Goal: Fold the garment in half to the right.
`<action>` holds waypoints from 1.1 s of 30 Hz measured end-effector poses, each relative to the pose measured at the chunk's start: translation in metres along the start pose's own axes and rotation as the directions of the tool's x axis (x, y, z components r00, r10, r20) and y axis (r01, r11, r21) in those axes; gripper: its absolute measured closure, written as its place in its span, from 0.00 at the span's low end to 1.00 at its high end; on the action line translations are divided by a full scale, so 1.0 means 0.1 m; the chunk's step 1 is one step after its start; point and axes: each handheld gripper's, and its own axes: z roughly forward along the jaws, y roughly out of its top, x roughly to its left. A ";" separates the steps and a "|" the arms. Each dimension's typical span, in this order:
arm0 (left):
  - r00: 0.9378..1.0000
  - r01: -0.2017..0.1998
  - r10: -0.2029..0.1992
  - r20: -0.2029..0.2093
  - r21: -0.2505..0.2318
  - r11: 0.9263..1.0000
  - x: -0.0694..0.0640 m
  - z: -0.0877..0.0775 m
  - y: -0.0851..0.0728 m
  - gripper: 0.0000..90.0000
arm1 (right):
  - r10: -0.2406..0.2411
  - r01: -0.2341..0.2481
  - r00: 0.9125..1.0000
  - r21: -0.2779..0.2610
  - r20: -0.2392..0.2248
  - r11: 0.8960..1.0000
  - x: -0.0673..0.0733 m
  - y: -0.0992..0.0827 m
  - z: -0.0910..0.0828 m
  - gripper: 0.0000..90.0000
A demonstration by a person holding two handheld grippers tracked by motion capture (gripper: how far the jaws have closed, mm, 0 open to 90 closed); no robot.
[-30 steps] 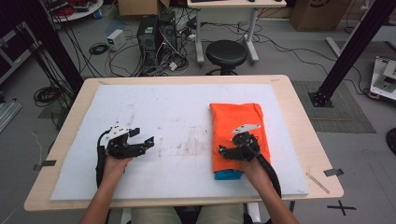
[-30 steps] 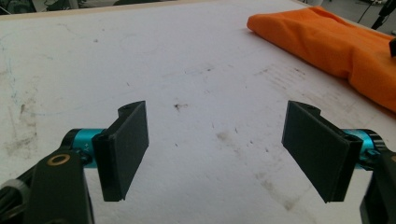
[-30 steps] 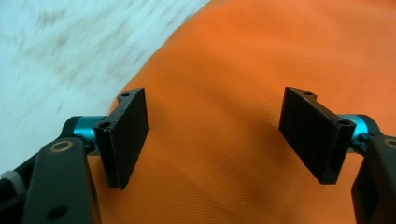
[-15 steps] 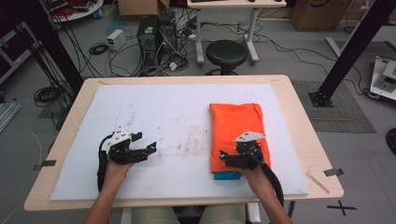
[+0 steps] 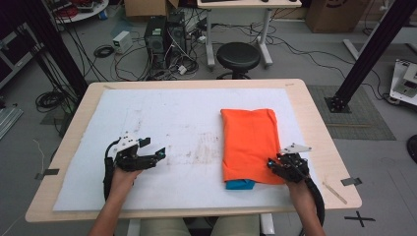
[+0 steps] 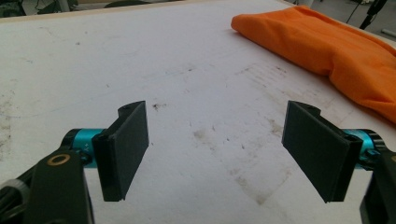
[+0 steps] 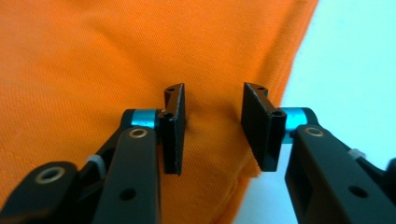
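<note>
Blue layer (image 5: 240,184) mostly hidden under orange cloth (image 5: 248,142), only a strip peeking out at near edge; what it is, unclear. Cloth cut off by top and left edges in right gripper view, by right edge in left gripper view. Right gripper (image 5: 275,166) tips tiny in high view; contact with cloth edge not readable there. Whether pads (image 7: 173,135) press the fabric, unclear up close. Forearms cut off at bottom. Floor clutter beyond table (image 5: 314,113) too small to identify.

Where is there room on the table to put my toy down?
The white mat is bare from the left gripper across to the orange cloth, and along the far edge. It is crowded where the right gripper meets the cloth.
</note>
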 end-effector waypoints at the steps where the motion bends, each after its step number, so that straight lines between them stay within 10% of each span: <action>1: 1.000 0.002 -0.002 0.003 0.000 1.000 0.00 0.00 0.00 0.25 | -0.016 0.016 1.000 0.007 0.009 1.000 0.00 0.01 -0.01 0.68; 8: 1.000 -0.013 0.013 0.008 -0.016 1.000 0.00 -0.01 0.01 0.25 | 0.050 -0.055 0.998 -0.124 -0.041 0.991 -0.07 0.10 -0.17 0.33; 17: 0.999 -0.033 0.035 0.033 -0.058 0.998 0.00 -0.08 0.02 0.24 | 0.036 -0.064 0.995 -0.327 -0.091 0.943 -0.05 0.28 -0.31 0.24; 33: 0.998 -0.037 0.041 0.047 -0.072 0.997 0.00 -0.12 0.00 0.24 | 0.028 -0.058 0.995 -0.343 -0.092 0.938 0.00 0.24 -0.29 0.24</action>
